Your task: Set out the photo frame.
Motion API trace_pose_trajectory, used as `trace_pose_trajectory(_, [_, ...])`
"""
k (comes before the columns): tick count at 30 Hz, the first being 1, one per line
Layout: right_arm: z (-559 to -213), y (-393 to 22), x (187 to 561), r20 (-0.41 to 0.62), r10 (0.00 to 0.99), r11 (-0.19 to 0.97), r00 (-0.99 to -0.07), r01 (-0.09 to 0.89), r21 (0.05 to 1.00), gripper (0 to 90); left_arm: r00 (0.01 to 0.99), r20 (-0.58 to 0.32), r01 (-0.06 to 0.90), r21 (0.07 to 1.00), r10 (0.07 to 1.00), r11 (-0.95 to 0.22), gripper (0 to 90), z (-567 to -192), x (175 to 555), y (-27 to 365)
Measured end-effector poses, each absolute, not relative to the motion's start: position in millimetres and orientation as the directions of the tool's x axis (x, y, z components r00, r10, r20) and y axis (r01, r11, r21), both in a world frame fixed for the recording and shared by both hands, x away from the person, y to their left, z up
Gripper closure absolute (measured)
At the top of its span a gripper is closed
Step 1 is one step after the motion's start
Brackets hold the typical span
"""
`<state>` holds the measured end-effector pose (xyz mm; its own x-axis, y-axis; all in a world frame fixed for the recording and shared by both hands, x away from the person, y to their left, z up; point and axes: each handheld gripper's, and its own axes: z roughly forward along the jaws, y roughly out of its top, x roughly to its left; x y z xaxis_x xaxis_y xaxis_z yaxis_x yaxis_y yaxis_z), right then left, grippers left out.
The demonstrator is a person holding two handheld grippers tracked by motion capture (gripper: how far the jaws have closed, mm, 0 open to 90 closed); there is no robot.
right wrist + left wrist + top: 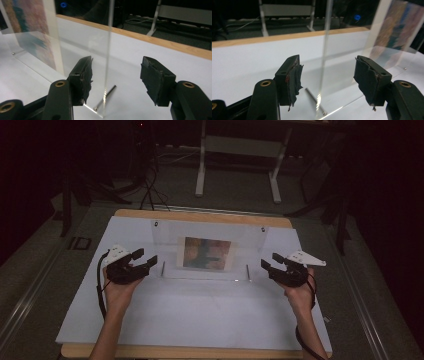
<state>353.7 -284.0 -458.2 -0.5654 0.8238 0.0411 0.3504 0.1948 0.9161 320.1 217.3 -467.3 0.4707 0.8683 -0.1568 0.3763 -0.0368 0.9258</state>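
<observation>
Right tongs (116, 75) wide apart, clear panel (108, 50) edge between (picture (27, 27) inside).

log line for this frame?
left tongs: open, astride frame left edge | right tongs: open, astride right edge | no grip yet

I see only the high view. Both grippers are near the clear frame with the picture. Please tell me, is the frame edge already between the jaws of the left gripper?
Observer: Yes. In the left gripper view, the edge of the clear frame stands in the gap of the open left gripper, touching neither pad.
Operator: And the right side?
Observer: The same. The right gripper is open, with the frame's other edge between its jaws, not yet touched.
Operator: Is anything under the edges?
Observer: A thin metal pin lies on the white table at the frame's foot, by the right edge. A similar one lies by the left edge.
</observation>
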Motion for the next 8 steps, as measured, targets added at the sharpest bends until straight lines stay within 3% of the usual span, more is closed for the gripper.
trace_pose_trajectory(3, [-461.1,-287.5,353.6,0.052,0.83,0.187,-0.555,0.365,0.912,42.2,0.455,-0.177,0.399,0.916,0.873,-0.023,37.6,-473.9,318.0,223.1])
trace_pose_trajectory(8, [-468.4,-300.1,356.1,0.072,0.847,0.168,-0.527,0.394,0.904,41.9,0.417,-0.124,0.447,0.891,0.9,-0.085,36.7,-488.7,316.1,226.5])
